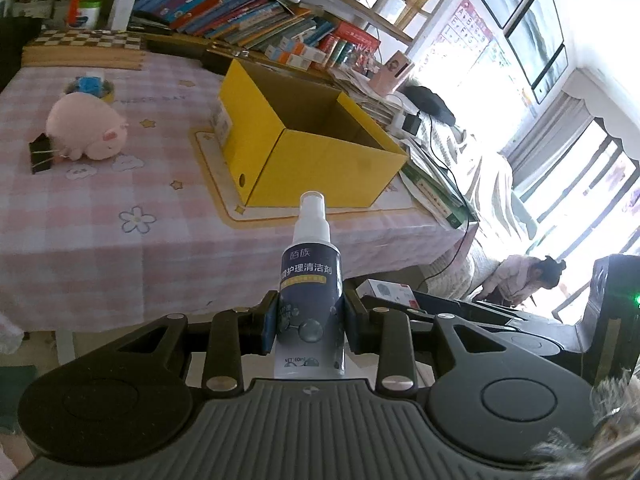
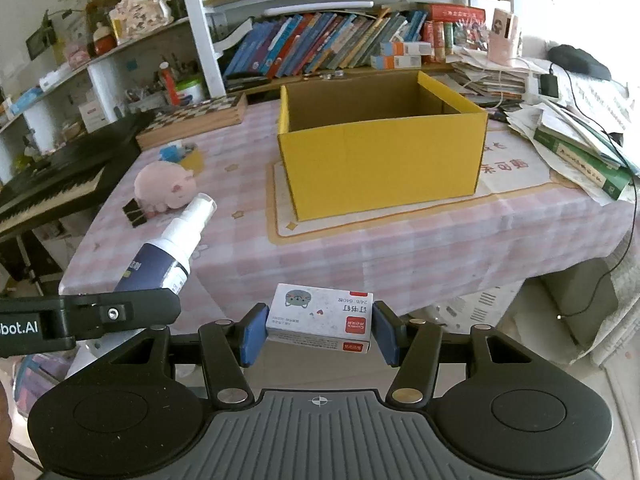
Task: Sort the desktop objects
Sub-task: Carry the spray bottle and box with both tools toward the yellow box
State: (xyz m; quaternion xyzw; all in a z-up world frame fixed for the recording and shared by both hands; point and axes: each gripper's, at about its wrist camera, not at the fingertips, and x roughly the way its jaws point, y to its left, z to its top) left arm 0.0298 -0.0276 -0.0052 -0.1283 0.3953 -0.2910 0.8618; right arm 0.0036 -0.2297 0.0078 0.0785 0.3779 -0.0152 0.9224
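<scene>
The left gripper (image 1: 308, 322) clamps a dark-labelled white spray bottle (image 1: 310, 280), and the right gripper (image 2: 319, 334) clamps a small white cardboard staple box (image 2: 320, 317). Both are near the open yellow cardboard box (image 2: 380, 160), not yet inside. The pink plush pig (image 2: 166, 186) and black binder clip (image 2: 134, 213) remain on the checked tablecloth (image 2: 360, 252).

We are in a home study, probably a child's: crowded bookshelves (image 2: 328, 40), a pink checked tablecloth (image 2: 360, 248), a keyboard piano (image 2: 52, 188).

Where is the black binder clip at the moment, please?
The binder clip lies on the pink checked tablecloth, touching the pink plush pig, left of the yellow box.
</scene>
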